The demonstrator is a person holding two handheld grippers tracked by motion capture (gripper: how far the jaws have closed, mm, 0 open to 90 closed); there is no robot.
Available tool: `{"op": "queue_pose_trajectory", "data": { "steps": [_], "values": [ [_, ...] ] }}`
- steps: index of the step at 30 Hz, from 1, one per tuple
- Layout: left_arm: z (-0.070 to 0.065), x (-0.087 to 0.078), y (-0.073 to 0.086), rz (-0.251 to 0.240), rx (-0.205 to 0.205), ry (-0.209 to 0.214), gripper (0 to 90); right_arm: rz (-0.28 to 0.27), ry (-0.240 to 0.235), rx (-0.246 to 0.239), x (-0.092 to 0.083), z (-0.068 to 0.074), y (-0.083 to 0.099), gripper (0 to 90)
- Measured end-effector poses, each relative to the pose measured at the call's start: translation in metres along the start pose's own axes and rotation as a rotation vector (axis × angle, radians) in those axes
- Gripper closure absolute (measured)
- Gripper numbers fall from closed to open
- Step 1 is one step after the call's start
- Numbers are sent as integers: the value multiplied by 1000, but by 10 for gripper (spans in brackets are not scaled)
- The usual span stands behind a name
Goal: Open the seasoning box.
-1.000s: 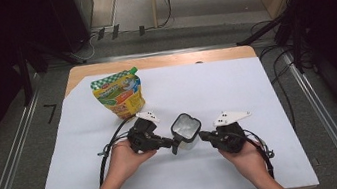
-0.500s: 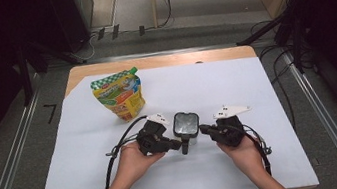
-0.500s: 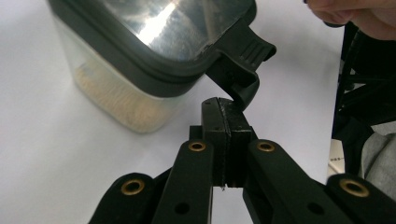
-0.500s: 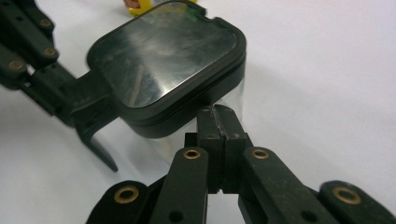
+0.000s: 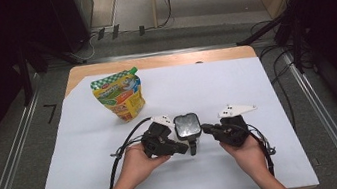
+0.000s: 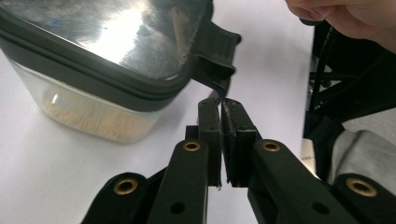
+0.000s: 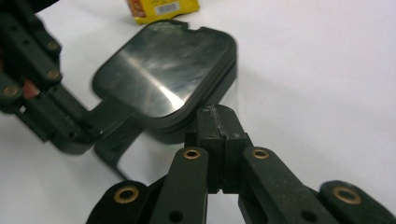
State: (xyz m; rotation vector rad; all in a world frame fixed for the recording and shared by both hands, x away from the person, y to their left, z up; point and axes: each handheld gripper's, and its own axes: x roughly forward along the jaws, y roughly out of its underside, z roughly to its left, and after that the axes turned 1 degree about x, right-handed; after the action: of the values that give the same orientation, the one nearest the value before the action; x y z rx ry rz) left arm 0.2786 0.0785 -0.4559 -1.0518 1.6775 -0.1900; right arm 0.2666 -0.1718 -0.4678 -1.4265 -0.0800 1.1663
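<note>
Two grippers flank one small jar point(image 5: 187, 127) near the front edge of the table point(image 5: 266, 85), about mid-width. Left gripper point(image 6: 219, 105): jaws all but closed, a thin slit between the pads, tips right at the lid's black clasp tab point(image 6: 215, 58) but gripping nothing. Those jaws have just been opening a hair, with nothing between them. Right gripper point(image 7: 218, 116): jaws fully together, empty, tips against the jar's lid edge on the opposite side.

Jar: clear rigid wall, probably glass or hard plastic, so stiff and likely breakable. A low layer of pale grains point(image 6: 93, 123) sits at the bottom, so probably light. Lid point(image 7: 163, 65) is glossy and dark, slippery-looking and a poor place to pinch. Better holds, in my judgement: the clasp tab for unlatching, the side walls for steadying. A sideways push could slide the jar, as the sheet looks smooth.

Pouch point(image 5: 119, 94), yellow and green, stands toward the rear left, well apart from the jar.

Surface: white sheet over a wooden top. Room: dark, grey floor, cables and metal rails around the table.
</note>
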Motion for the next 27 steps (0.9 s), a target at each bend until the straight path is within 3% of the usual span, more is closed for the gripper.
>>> {"op": "queue_pose_trajectory", "data": {
  "steps": [3,5,11,20,27],
  "values": [
    [0,-7,1,22,13,-11,849,11,2,-30,-8,8,3,900],
    [2,-11,2,31,15,-12,835,19,-6,-24,-12,11,5,900],
    [10,-25,2,8,1,-17,764,33,-38,-35,-20,25,10,900],
    [25,-39,3,-16,-30,-30,625,80,-98,-77,-10,48,18,900],
    [29,-42,5,-29,-28,-46,564,87,-108,-93,3,60,21,900]
  ]
}}
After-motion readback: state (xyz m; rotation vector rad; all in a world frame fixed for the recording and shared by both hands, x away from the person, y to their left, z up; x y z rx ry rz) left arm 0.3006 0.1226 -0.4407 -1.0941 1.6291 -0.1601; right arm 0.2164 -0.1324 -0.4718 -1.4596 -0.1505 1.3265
